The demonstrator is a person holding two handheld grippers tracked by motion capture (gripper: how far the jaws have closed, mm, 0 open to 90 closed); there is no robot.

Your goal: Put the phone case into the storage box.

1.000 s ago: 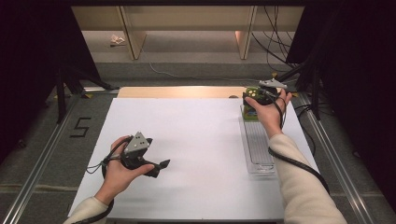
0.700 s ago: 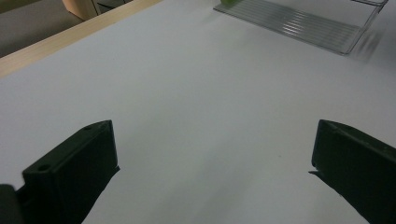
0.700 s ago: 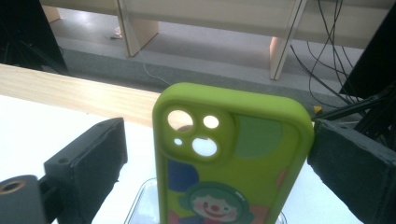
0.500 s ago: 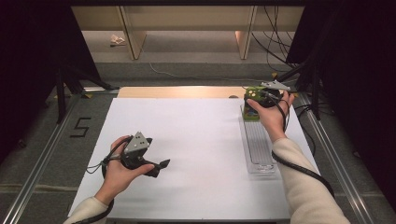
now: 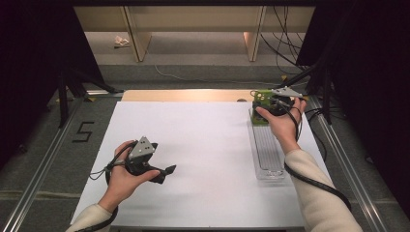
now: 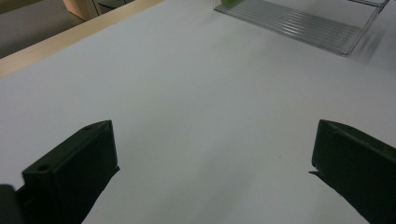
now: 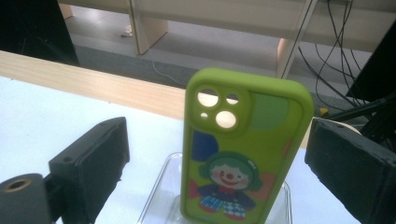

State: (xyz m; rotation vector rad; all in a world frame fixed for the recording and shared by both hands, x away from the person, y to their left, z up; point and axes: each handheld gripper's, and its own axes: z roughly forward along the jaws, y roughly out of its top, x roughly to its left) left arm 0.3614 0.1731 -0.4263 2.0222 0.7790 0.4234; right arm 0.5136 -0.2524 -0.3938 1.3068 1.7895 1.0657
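Green phone case (image 7: 245,144) stands upright at the far end of the clear ribbed rack (image 5: 268,150), abt 2 o'clock on the counter (image 5: 203,140). Looks like soft silicone, light, bendy, grippy, so pinch its two long edges mid-height, don't crush it. Your right hand-held gripper (image 7: 219,158) sits spread wide either side, not touching. Left hand-held gripper (image 6: 210,163) at 8 o'clock, spread, empty. Count: 1 case, 1 rack, 2 grippers.

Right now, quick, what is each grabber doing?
Left gripper: open, holding nothing, over the white table.
Right gripper: open, jaws either side of the green phone case, not gripping it.
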